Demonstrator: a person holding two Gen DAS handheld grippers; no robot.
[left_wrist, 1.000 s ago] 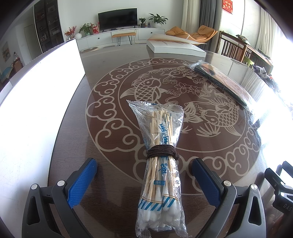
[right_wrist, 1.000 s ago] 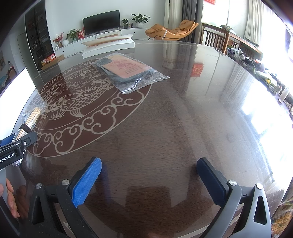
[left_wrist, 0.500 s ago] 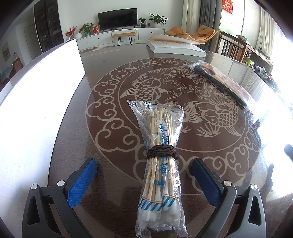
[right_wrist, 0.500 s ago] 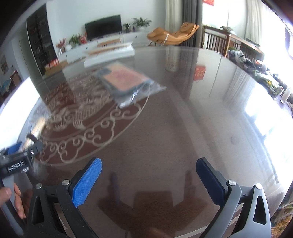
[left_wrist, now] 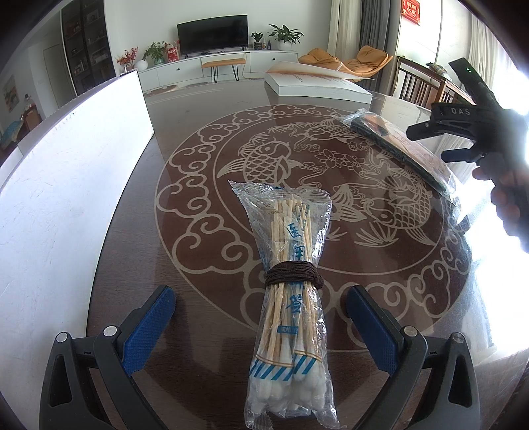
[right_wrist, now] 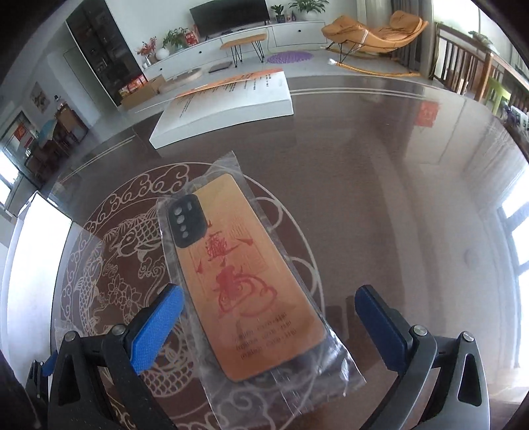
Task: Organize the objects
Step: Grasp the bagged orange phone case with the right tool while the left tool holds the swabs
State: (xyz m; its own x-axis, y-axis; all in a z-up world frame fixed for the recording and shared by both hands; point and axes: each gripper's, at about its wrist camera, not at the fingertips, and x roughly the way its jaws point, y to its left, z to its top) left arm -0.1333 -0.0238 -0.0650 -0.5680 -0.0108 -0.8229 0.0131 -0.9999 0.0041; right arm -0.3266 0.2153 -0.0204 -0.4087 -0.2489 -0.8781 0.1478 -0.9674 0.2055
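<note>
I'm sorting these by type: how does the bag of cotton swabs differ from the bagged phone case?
The clear bag of wooden cotton swabs is a long, rounded bundle cinched by a brown cord; the orange phone case in its clear bag is flat, rectangular and unbound. The swabs are pale wood with white tips; the case has red print and a black camera block. Both lie on the table, each between an open claw's fingers.

Wall television (left_wrist: 212, 33) above white cabinet (left_wrist: 211, 64); orange lounge chairs (right_wrist: 377, 28).

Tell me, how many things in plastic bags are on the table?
2. The cotton swab bag lies between the left claw's fingers. The bagged phone case lies between the right claw's fingers.
</note>
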